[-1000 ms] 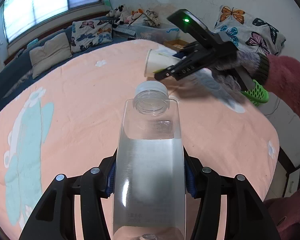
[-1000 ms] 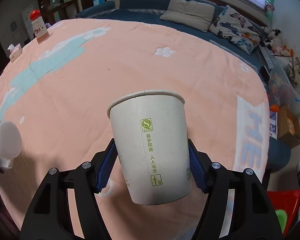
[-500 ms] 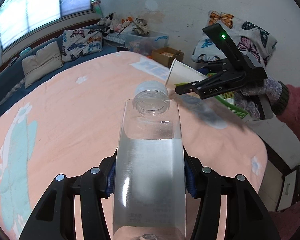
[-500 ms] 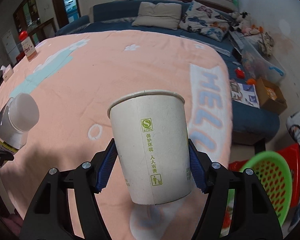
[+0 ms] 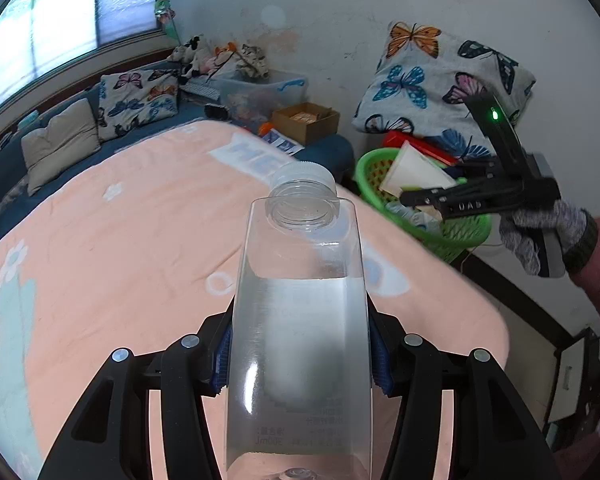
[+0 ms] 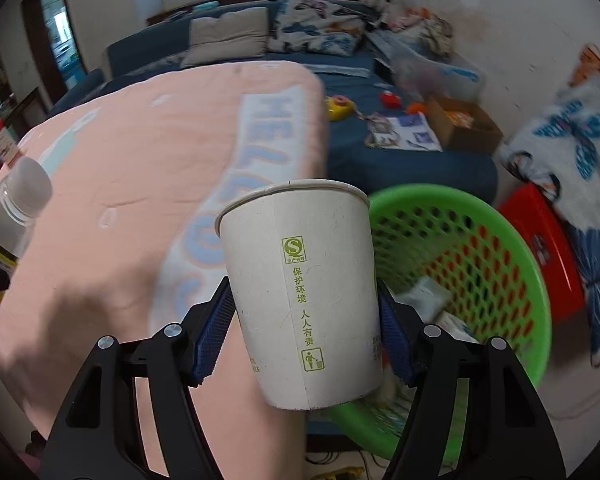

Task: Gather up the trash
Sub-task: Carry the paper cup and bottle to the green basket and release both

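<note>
My left gripper [image 5: 300,350] is shut on a clear plastic bottle [image 5: 300,320] with a white cap, held above the pink blanket [image 5: 120,248]. My right gripper [image 6: 306,336] is shut on a white paper cup [image 6: 300,296] with green print, its blue pads pressing both sides. The cup hangs over the near rim of a green mesh basket [image 6: 480,248] beside the table edge. In the left wrist view the right gripper [image 5: 416,198], in a gloved hand [image 5: 548,232], holds the cup [image 5: 414,170] above that green basket [image 5: 460,232]. The bottle [image 6: 12,208] also shows at the left edge of the right wrist view.
Crumpled paper trash [image 6: 428,300] lies in the basket. A red bin [image 6: 548,252] and a butterfly-print pillow [image 5: 440,80] stand behind it by the wall. A cardboard box [image 5: 306,122], toys and a clear tub [image 5: 260,88] crowd the blue sofa [image 6: 400,160].
The right gripper carried the cup rightward off the blanket to above the green basket, rolling as it went. The left gripper with the bottle followed toward the blanket's right edge.
</note>
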Motion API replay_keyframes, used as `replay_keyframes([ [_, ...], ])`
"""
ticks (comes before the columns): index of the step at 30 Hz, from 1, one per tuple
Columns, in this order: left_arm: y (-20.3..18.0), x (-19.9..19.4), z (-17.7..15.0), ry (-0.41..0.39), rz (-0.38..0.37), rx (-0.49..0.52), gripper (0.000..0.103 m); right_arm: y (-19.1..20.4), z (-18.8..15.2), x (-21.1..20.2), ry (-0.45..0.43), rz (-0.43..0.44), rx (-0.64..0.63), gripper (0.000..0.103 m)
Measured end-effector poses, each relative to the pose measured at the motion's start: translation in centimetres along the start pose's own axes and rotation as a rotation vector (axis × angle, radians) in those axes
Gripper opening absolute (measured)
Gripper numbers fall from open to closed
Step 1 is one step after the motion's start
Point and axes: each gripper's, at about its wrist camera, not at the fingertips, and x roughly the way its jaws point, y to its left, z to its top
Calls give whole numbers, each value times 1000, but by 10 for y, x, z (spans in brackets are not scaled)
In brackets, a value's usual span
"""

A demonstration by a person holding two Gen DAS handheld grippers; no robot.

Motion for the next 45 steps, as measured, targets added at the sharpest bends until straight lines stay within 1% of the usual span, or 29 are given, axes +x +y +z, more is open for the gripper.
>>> replay_keyframes([
  [3, -14, 6, 12, -13, -17, 17, 52, -30, -13, -8, 3, -47, 62, 67],
  [10, -47, 21, 41, -38, -56, 51, 52, -77, -37, -20, 5, -118, 173, 68],
  [13, -61, 29, 55, -44, -67, 70, 52, -90, -46, -20, 11, -125, 218, 68],
  [16, -74, 39, 69, -46, -83, 87, 52, -102, -54, -21, 7, -123, 261, 75],
  [18, -83, 46, 78, -44, -96, 98, 52, -107, -59, -25, -4, -116, 289, 76],
  [22, -101, 60, 92, -41, -109, 121, 52, -111, -62, -32, -13, -126, 299, 77],
  [29, -124, 89, 112, -25, -138, 126, 52, -111, -71, -48, -33, -122, 295, 77],
  [36, -144, 125, 122, 17, -157, 118, 52, -99, -81, -64, -56, -114, 270, 77],
  [45, -156, 156, 132, 43, -174, 77, 52, -87, -86, -69, -68, -100, 242, 77],
])
